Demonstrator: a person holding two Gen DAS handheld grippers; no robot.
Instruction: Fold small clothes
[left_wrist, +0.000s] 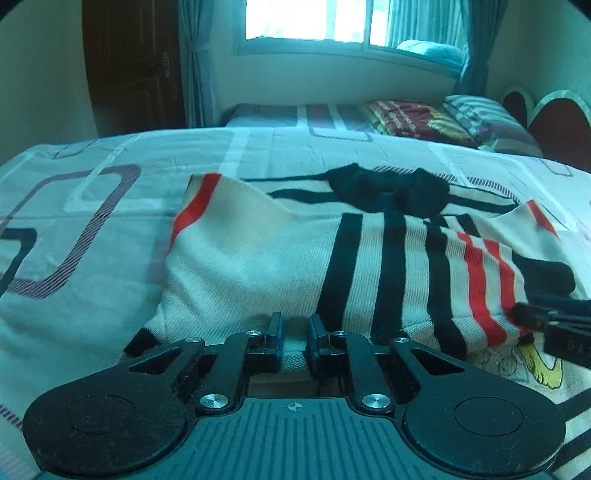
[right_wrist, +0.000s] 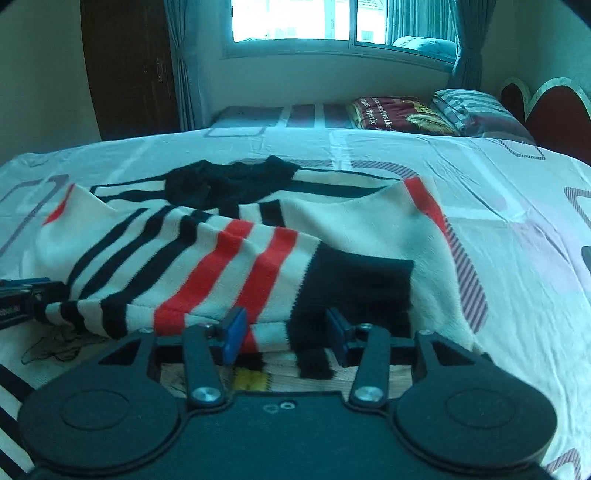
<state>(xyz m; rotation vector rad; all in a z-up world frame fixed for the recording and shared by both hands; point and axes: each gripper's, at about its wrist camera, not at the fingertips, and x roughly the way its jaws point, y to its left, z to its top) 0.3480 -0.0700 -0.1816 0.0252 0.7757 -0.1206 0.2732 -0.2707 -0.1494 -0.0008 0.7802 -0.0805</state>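
Observation:
A small cream knit sweater (left_wrist: 258, 254) with black and red stripes lies on the bed, its black collar (left_wrist: 391, 188) at the far end. One striped sleeve (right_wrist: 207, 273) with a black cuff is folded across the body. My left gripper (left_wrist: 295, 332) sits at the sweater's near hem, its jaws a narrow gap apart with cloth under them; I cannot tell if it grips. My right gripper (right_wrist: 286, 328) is open over the sleeve's cuff end. The left gripper also shows at the left edge of the right wrist view (right_wrist: 26, 301).
The bed sheet (left_wrist: 92, 206) is pale with rounded rectangle outlines. Pillows and a folded red blanket (left_wrist: 410, 118) lie at the far side, below a window. A dark wooden door (right_wrist: 125, 66) stands at the far left. A headboard (right_wrist: 554, 110) is at the right.

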